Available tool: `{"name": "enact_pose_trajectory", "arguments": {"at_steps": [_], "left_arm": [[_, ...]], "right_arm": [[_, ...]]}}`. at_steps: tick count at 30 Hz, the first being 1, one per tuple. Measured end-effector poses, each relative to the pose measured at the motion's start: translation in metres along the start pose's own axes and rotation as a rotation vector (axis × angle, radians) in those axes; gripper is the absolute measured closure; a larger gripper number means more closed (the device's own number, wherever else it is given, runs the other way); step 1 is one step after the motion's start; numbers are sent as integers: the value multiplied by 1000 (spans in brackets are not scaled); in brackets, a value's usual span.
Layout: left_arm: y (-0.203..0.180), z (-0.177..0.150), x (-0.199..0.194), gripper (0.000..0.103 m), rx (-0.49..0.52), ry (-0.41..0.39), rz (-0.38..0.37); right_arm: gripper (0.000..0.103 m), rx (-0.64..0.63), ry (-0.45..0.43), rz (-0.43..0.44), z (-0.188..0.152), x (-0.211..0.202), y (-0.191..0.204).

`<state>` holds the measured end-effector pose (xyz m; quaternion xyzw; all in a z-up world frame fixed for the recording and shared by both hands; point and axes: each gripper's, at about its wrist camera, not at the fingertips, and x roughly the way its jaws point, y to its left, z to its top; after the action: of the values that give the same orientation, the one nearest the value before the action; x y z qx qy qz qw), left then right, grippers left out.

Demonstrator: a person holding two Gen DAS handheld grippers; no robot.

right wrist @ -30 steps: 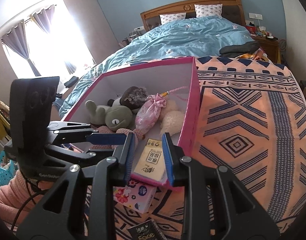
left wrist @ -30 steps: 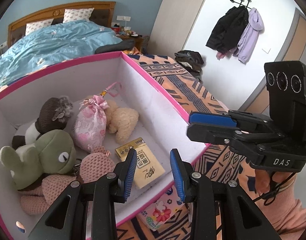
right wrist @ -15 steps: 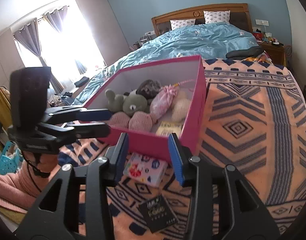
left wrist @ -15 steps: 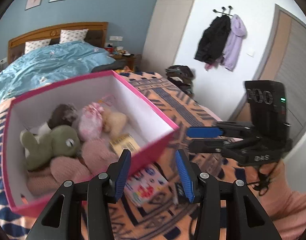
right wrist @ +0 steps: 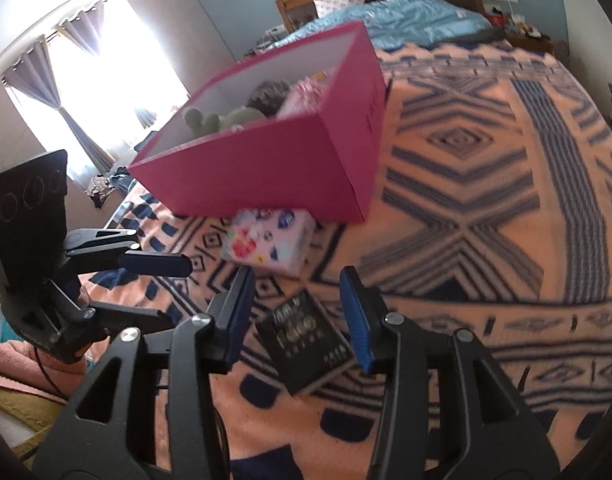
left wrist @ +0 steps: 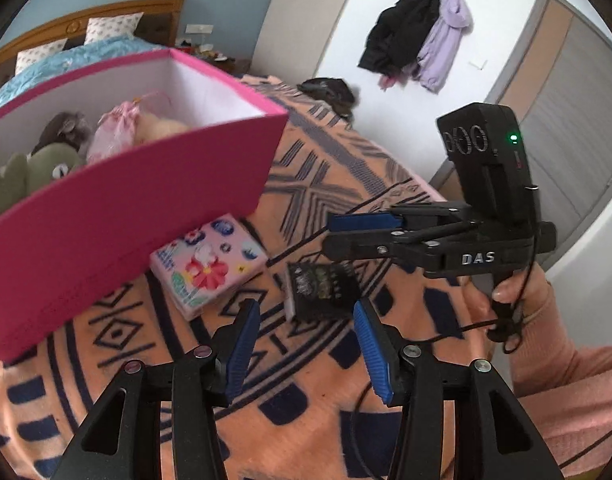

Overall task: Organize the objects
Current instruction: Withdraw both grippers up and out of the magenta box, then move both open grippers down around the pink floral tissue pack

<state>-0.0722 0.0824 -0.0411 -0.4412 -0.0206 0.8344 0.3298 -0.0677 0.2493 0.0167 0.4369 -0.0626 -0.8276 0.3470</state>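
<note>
Here the patterned orange blanket (right wrist: 486,184) spreads over the near surface, with the pink box (right wrist: 266,172) of plush toys (left wrist: 38,168) sitting on its far left part. Just in front of the box lies a floral tissue pack (left wrist: 208,266), and nearer still a small dark packet (right wrist: 306,338). The right gripper (right wrist: 296,316) has just been opening; its jaws stand apart with the packet below the gap, untouched. The left gripper (left wrist: 306,344) has opened too, empty, close beside it. The risk: both grippers converge on one thin, flat packet, so they may collide, or pads could pinch blanket instead.
</note>
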Motion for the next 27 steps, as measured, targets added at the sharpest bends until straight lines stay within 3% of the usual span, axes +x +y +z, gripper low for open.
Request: {"name": "enact_pose_trajectory", "arguments": {"at_steps": [14,27], "left_arm": [[35,-6,-5,53,-131,-21,104],[51,-1,11,55,-173,-2,119]], "right_arm": [[57,15,28,59,1,34,8],[57,28,40,64,12,58,10]]}}
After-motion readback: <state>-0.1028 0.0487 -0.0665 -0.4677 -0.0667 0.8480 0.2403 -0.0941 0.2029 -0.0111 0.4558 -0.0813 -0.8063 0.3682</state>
